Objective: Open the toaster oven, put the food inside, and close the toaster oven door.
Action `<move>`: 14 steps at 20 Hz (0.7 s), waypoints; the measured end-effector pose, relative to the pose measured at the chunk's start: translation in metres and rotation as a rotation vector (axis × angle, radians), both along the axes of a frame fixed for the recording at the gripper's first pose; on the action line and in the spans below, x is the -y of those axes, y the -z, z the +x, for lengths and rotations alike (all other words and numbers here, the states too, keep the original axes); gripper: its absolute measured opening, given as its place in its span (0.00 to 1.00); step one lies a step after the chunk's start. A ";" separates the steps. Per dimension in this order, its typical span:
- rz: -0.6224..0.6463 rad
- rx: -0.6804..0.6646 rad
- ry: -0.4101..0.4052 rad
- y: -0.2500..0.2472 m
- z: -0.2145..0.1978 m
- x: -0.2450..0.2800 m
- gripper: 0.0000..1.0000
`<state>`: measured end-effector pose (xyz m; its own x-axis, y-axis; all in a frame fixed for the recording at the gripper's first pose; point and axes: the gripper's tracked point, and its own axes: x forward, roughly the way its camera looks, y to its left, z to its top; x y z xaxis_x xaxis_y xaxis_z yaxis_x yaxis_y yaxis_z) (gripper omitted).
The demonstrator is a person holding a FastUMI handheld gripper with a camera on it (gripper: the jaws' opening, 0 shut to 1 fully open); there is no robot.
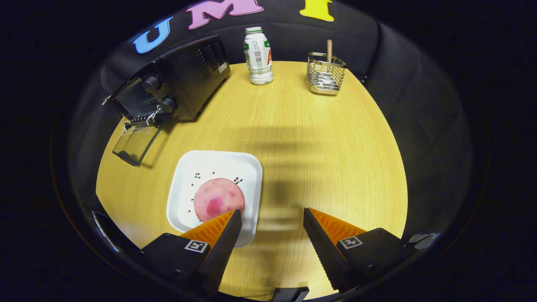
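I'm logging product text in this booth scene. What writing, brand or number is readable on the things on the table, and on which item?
Bottle: green print and a code square, too small to read.
Toaster oven: pale sticker on its side, blurred.
White plate: little sprig motifs, no words.
Gripper, open: square markers, no text.

There was one toaster oven (176, 84), one plate (184, 184), one food piece (218, 199), one bottle (258, 56), one wire basket (325, 75).

A white plastic bottle with a green cap (258, 56) stood at the top centre of the round light-wood table (327, 167). A square wire-mesh metal basket (325, 73) holding a wooden-handled utensil (329, 50) sat toward the upper right.
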<state>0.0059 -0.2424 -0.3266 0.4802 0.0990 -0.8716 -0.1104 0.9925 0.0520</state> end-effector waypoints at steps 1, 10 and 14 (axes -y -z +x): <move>-0.002 -0.013 -0.006 0.003 -0.001 0.000 0.96; -0.007 -0.069 -0.029 0.019 0.004 -0.016 0.53; 0.007 -0.127 -0.030 0.020 0.002 -0.024 0.23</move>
<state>0.0076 -0.2184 -0.3466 0.3624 0.1181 -0.9245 -0.1317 0.9885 0.0747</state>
